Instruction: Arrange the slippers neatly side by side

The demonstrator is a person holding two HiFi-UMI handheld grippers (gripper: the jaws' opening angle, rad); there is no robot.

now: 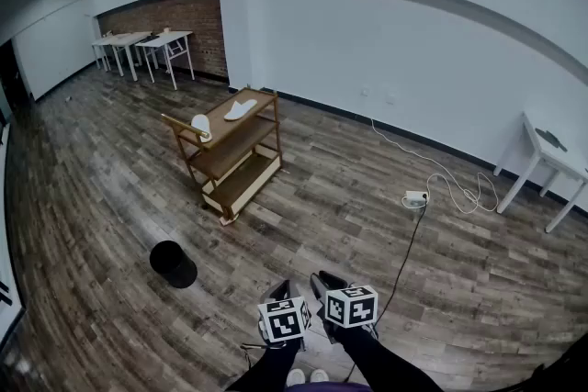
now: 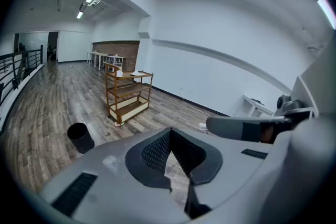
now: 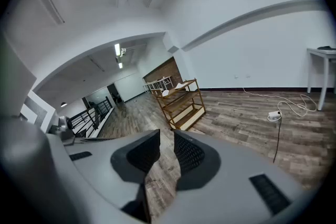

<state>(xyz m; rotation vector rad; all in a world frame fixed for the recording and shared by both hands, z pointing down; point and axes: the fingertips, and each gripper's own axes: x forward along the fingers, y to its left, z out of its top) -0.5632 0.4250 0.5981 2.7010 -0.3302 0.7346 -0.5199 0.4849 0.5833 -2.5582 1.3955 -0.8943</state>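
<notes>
Right now, the left claw (image 2: 169,131) is seen clenched, its tips pressed together with nothing caught between them, and it is tipped down toward the plank floor (image 1: 110,197). Just beside it the right claw (image 3: 167,135) is held released: a clear gap is shown between its jaws, and only floorboards are seen through it. A little further out, to the left, a black bin (image 1: 173,263) is stood upright on the floor. Its mouth is turned up, but the inside is too dark for any contents to be made out. Off to the right, a power strip (image 1: 416,197) is laid on the boards. Further on, the wooden cart (image 1: 248,182) is parked in mid-room, three shelves stacked. On its top shelf the pair is found: the near slipper (image 1: 201,123) is set at the left end by the handle, and the far slipper (image 1: 241,109) is laid toward the other end, apart from it and not lined up. At the right wall a side counter (image 1: 542,156) is stood, something dark resting on it. Farthest back, a brick wall (image 1: 175,18) is fronted by far counters (image 1: 142,41).
</notes>
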